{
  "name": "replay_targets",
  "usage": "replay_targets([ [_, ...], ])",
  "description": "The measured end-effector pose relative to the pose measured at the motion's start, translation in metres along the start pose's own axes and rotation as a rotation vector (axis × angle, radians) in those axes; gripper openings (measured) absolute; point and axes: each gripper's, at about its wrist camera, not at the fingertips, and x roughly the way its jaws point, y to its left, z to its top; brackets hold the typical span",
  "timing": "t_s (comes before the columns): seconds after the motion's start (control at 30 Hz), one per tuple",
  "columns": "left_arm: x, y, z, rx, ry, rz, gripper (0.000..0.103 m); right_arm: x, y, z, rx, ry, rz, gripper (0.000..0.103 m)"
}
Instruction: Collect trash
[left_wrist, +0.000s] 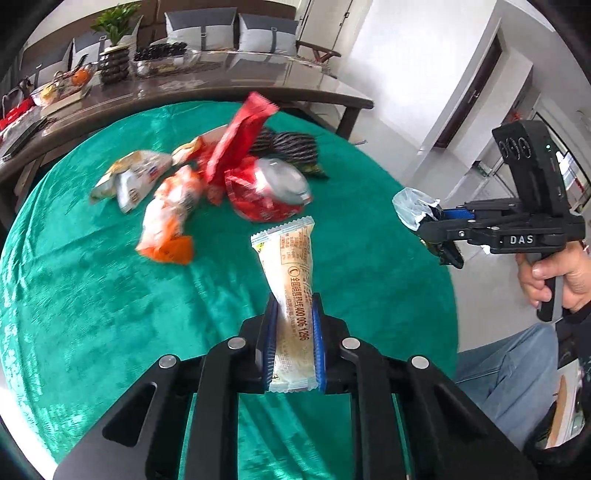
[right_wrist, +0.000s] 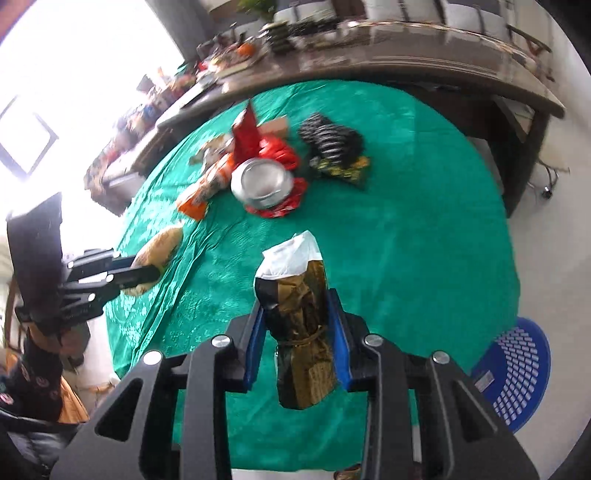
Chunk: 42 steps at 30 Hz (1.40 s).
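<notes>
**A:** Left wrist view has the left claw (left_wrist: 291, 343) pinching a beige wrapper (left_wrist: 286, 280) by its lower end, lifted clear of the green desk (left_wrist: 92, 295). Rest of the trash pile (left_wrist: 221, 177) sits toward the far edge.

**B:** Yep, and the right claw (right_wrist: 300, 332) is clamped on a dark gold packet (right_wrist: 303, 325), white bag bit poking out the top.

**A:** Blue basket (right_wrist: 517, 373) is on the floor off the desk's right edge. Slick wrappers though, a quick swing could let one slide out before it gets there imo.

Green cloth (left_wrist: 92, 295), beige wrapper (left_wrist: 291, 288)
</notes>
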Motion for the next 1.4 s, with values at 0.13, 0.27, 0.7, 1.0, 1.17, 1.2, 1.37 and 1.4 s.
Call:
replay_targets([
  [0.13,0.021,-0.068,0.028,0.049,-0.014,-0.106,0.016,-0.052,-0.076,-0.023,0.157,-0.093,-0.087,0.031],
  [0.27,0.067,-0.144,0.051,0.122,0.016,-0.169,0.016,-0.081,-0.156,-0.062,0.322,-0.143,-0.2,0.031],
  [0.7,0.261,-0.316,0.065,0.235,0.158,-0.209,0.017,-0.074,-0.308,-0.135,0.578,-0.229,-0.281,0.031],
  [1.0,0.345,-0.336,0.06,0.251,0.212,-0.182,0.027,-0.069,-0.343,-0.151,0.662,-0.239,-0.226,0.045],
  [1.17,0.341,-0.334,0.062,0.237,0.149,-0.15,0.081,-0.078,-0.347,-0.152,0.675,-0.274,-0.233,0.06],
  [1.2,0.332,-0.333,0.063,0.234,0.125,-0.147,0.085,-0.081,-0.345,-0.151,0.673,-0.291,-0.245,0.064],
  [1.37,0.255,-0.319,0.069,0.216,-0.094,-0.118,0.098,-0.097,-0.32,-0.144,0.621,-0.381,-0.329,0.092],
  [1.4,0.238,-0.316,0.068,0.219,-0.127,-0.12,0.098,-0.098,-0.314,-0.141,0.599,-0.403,-0.351,0.092],
])
